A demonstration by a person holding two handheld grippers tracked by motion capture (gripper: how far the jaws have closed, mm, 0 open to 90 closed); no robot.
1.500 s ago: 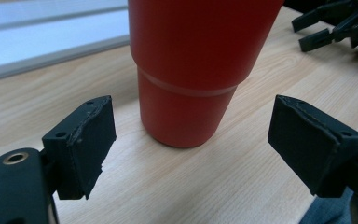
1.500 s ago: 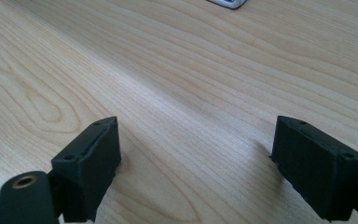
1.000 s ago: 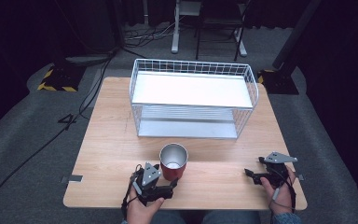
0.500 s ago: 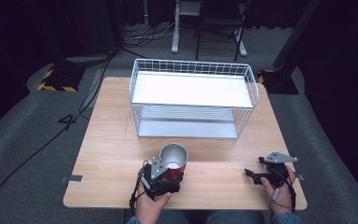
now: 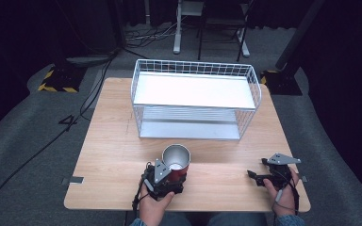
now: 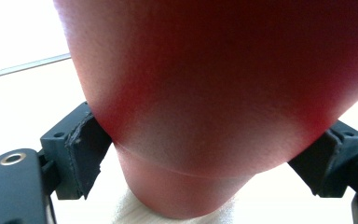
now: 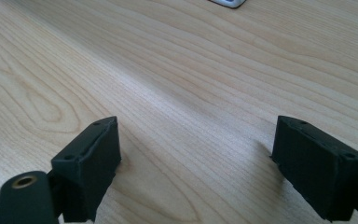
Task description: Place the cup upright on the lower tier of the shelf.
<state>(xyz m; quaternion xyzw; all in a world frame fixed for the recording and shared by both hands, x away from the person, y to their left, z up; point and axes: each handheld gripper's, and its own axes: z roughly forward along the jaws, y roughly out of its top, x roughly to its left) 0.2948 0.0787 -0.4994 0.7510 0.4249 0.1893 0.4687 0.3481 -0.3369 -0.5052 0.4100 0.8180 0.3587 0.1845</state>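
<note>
A red cup (image 5: 176, 162) with a shiny metal inside stands upright on the wooden table (image 5: 108, 141) near its front edge. My left gripper (image 5: 173, 178) reaches it from the near side, its jaws on either side of the cup's lower wall. In the left gripper view the red cup (image 6: 214, 93) looms close, and both black pads (image 6: 86, 144) press against its sides. At the front right of the table my right gripper (image 5: 254, 175) rests low and open. Between its jaws (image 7: 196, 158) lies bare wood.
A white wire rack (image 5: 195, 89) with two shelves stands across the far half of the table. One white corner of it (image 7: 226, 3) shows at the top of the right gripper view. Cables and chair legs lie on the dark floor behind.
My left gripper has moved forward from just behind the cup until its jaws are around it and touch it. The right gripper has stayed put.
</note>
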